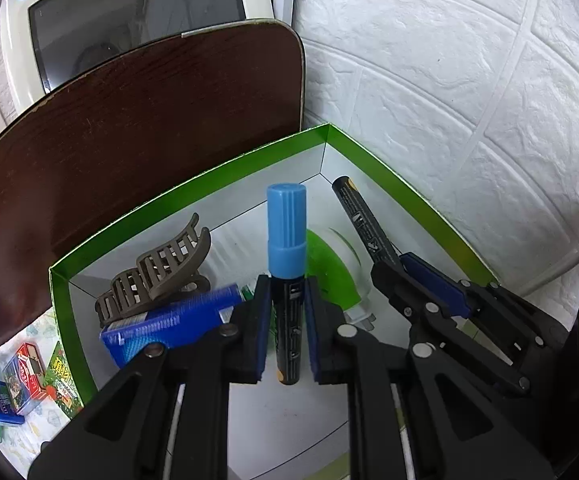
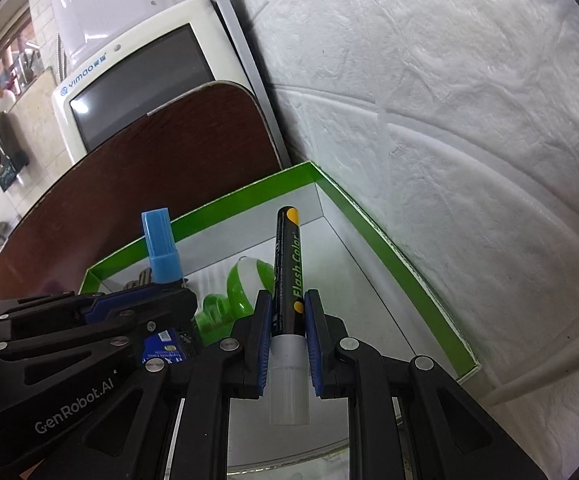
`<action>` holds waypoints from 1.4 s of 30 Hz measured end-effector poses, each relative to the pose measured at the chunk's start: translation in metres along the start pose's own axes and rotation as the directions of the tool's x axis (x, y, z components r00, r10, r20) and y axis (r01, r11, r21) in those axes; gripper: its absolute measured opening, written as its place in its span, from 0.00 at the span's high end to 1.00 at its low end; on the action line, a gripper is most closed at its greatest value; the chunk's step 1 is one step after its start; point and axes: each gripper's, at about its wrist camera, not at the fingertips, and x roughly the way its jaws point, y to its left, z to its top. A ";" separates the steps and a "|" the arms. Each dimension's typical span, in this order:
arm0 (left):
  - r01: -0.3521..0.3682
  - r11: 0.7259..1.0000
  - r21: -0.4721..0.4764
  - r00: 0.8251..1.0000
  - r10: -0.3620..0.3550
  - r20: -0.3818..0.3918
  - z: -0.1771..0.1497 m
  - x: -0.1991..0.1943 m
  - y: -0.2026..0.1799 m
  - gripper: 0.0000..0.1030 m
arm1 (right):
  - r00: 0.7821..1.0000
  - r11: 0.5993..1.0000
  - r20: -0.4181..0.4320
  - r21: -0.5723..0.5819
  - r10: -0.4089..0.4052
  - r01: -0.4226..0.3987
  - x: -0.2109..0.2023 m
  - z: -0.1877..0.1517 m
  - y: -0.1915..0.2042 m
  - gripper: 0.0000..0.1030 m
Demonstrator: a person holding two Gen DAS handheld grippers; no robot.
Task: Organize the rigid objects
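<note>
My left gripper [image 1: 287, 300] is shut on a black marker with a blue cap [image 1: 286, 232], held upright over a green-rimmed white box [image 1: 193, 192]. My right gripper [image 2: 287, 314] is shut on a black "Flash Color" marker with a grey cap [image 2: 287, 264], also over the box [image 2: 385, 240]. The right gripper and its marker [image 1: 363, 220] show at the right of the left wrist view. The left gripper and blue-capped marker [image 2: 161, 244] show at the left of the right wrist view. In the box lie a brown hair claw [image 1: 157, 272], a blue carton [image 1: 169, 324] and a green and white object [image 1: 333, 264].
A dark wooden board [image 1: 137, 136] stands behind the box, with a white-framed screen [image 1: 129, 12] behind it. A white textured wall [image 1: 469, 80] runs along the right. Small colourful packets [image 1: 17, 380] lie on a patterned cloth left of the box.
</note>
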 end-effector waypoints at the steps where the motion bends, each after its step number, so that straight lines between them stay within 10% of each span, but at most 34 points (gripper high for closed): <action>1: 0.002 1.000 -0.001 1.000 -0.002 0.000 0.000 0.001 0.000 0.86 | 1.000 1.000 -0.003 0.000 -0.001 0.001 0.001 0.000 0.000 0.83; 21: -0.076 0.997 -0.017 0.993 0.078 0.089 -0.019 -0.048 0.027 0.84 | 1.000 1.000 0.017 -0.012 0.001 -0.001 -0.017 0.002 0.009 0.83; 30: -0.177 0.981 -0.084 0.966 0.190 0.177 -0.059 -0.112 0.072 0.58 | 0.998 0.994 0.021 -0.090 0.057 -0.055 -0.038 -0.001 0.052 0.83; 42: -0.326 0.873 -0.363 0.914 0.388 0.113 -0.167 -0.160 0.186 0.50 | 0.987 0.953 -0.066 -0.259 0.149 -0.161 -0.047 -0.035 0.141 0.83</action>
